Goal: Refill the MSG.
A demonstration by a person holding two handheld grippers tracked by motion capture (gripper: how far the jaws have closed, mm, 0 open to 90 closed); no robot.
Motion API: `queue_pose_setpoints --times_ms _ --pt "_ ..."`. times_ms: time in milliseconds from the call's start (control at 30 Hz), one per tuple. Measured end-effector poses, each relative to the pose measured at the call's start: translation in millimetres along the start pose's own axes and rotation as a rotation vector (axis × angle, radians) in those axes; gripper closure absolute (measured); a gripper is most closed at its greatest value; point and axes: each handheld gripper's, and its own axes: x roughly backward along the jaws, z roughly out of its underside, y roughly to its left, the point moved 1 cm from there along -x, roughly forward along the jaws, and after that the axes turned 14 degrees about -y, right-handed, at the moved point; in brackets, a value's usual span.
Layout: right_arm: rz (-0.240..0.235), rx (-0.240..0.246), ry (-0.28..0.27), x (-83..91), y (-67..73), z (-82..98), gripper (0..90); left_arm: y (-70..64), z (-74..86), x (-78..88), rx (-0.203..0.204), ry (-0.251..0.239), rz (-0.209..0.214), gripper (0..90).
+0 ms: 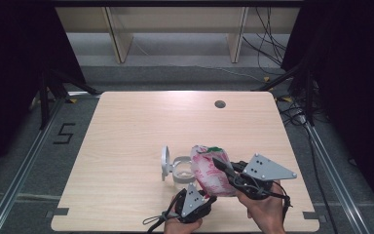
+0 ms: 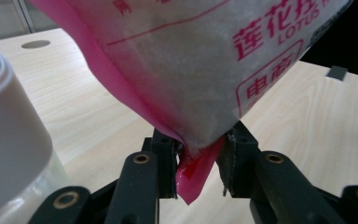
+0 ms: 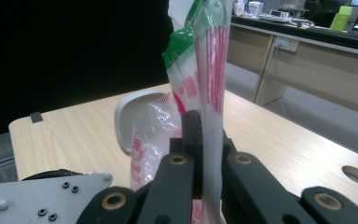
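A pink-and-white plastic bag [image 1: 208, 170] with red print and a green top hangs over the near middle of the table, held between both grippers. My right gripper [image 1: 220, 164] is shut on the bag's upper part [image 3: 205, 70], with the film pinched flat between its jaws [image 3: 203, 135]. My left gripper [image 1: 208, 196] comes from below and grips the bag's pink bottom corner [image 2: 191, 186]; the jaws [image 2: 199, 158] press on it from both sides. Just left of the bag stands a white round container [image 1: 180, 170] with its lid [image 1: 165, 162] swung open, large at the left gripper view's left edge [image 2: 9, 140].
The wooden table [image 1: 141, 126] has a cable hole [image 1: 219, 104] at the far right. Dark curtains and frame rails flank the table, and wooden furniture legs stand beyond it. The left gripper's grey plate [image 3: 46, 196] shows low in the right gripper view.
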Motion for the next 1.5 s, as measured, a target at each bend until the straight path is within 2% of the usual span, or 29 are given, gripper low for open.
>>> queue_pose_setpoints --times_ms 67,100,133,167,200,233,300,333,367,400,500,533,567,667,700,767,800,900,933,967,1033,1067,1167,1267,1367,1400,1433,1467,1500 --pt "0.027 0.026 0.0 -0.3 -5.7 -2.1 90.0 -0.1 -1.1 -1.8 -0.002 -0.011 -0.007 70.8" --pt "0.019 0.018 0.001 -1.4 -8.6 -2.6 90.0 -0.9 -1.2 -3.3 0.008 -0.021 -0.007 71.1" --pt "0.031 0.03 -0.009 -2.7 -11.8 -2.8 90.0 0.0 -1.6 -4.4 -0.004 -0.016 0.0 71.3" --pt "0.025 0.018 -0.013 -4.6 -13.4 -2.3 90.0 -0.1 -2.7 -4.5 -0.017 -0.006 -0.007 71.4" --pt "0.04 0.001 -0.009 -5.4 -12.9 -2.1 90.0 -1.1 -2.0 -6.7 -0.002 -0.013 -0.008 71.6" --pt "0.032 0.012 -0.007 -7.6 -15.0 -2.4 90.0 -1.0 -2.6 -7.3 -0.013 -0.008 -0.015 71.7" --pt "0.042 0.004 -0.005 -11.4 -16.2 -2.9 90.0 -1.9 -2.3 -10.0 0.009 -0.022 -0.023 71.9" --pt "0.045 0.012 -0.014 -14.2 -17.6 -3.2 90.0 -1.0 -3.0 -10.2 -0.001 -0.02 -0.026 72.0" --pt "0.033 0.007 -0.018 -17.2 -18.2 -3.4 90.0 -0.7 -2.9 -11.1 0.008 -0.027 -0.027 72.0" --pt "0.043 -0.005 -0.01 -18.1 -17.9 -3.9 90.0 -2.1 -2.2 -10.9 0.039 -0.018 -0.037 72.0" --pt "0.047 -0.015 -0.02 -24.0 -19.3 -3.4 90.0 -1.7 -2.6 -11.1 0.034 -0.021 -0.046 72.1" --pt "0.059 -0.032 -0.004 -24.4 -17.8 -3.7 90.0 -1.7 -2.6 -11.5 0.036 -0.025 -0.053 72.2" --pt "0.055 -0.013 -0.017 -26.9 -19.1 -4.1 90.0 -1.8 -2.5 -12.0 0.038 -0.03 -0.056 72.2" --pt "0.061 -0.008 0.004 -30.8 -19.1 -6.7 90.0 -3.6 -3.3 -13.5 0.038 -0.036 -0.063 72.5" --pt "0.064 -0.043 0.001 -33.0 -17.4 -6.3 90.0 -4.0 -2.7 -15.6 0.048 -0.052 -0.057 72.6" --pt "0.079 -0.012 0.008 -36.8 -17.6 -6.8 90.0 -4.3 -1.5 -18.4 0.053 -0.056 -0.058 72.7" --pt "0.071 0.004 0.022 -38.5 -18.5 -6.9 90.0 -4.0 -0.9 -20.0 0.055 -0.049 -0.051 72.8" --pt "0.082 0.024 0.03 -43.6 -19.6 -5.7 90.0 -2.8 0.0 -23.7 0.066 -0.054 -0.051 73.0" --pt "0.078 0.005 0.033 -45.7 -19.0 -5.0 90.0 -3.0 0.0 -24.3 0.068 -0.049 -0.05 73.0" --pt "0.082 0.004 0.037 -46.9 -19.4 -4.8 90.0 -2.8 0.8 -26.1 0.076 -0.063 -0.044 73.1" --pt "0.093 0.014 0.042 -49.5 -20.1 -4.6 90.0 -4.1 0.0 -26.5 0.074 -0.052 -0.052 73.2" --pt "0.075 -0.002 0.032 -52.1 -19.7 -3.8 90.0 -4.2 0.0 -26.8 0.072 -0.05 -0.05 73.2" --pt "0.09 0.016 0.047 -55.1 -18.7 -3.3 90.0 -4.9 1.9 -29.6 0.089 -0.064 -0.044 73.4" --pt "0.075 0.015 0.053 -58.9 -18.1 -1.7 90.0 -6.0 2.4 -31.0 0.094 -0.071 -0.045 73.4" --pt "0.082 0.03 0.051 -62.8 -15.0 -0.5 90.0 -6.2 2.6 -32.2 0.088 -0.071 -0.037 73.7" --pt "0.074 0.012 0.062 -63.6 -13.6 -0.1 90.0 -6.6 2.4 -32.8 0.087 -0.074 -0.039 73.7" --pt "0.08 0.028 0.056 -65.0 -13.0 0.2 90.0 -6.8 2.3 -33.3 0.083 -0.072 -0.032 73.8" --pt "0.079 0.001 0.071 -65.4 -10.2 0.3 90.0 -7.2 2.4 -34.0 0.079 -0.075 -0.035 74.0" --pt "0.078 0.007 0.073 -66.5 -9.9 0.5 90.0 -7.4 2.4 -34.4 0.079 -0.072 -0.037 74.0"
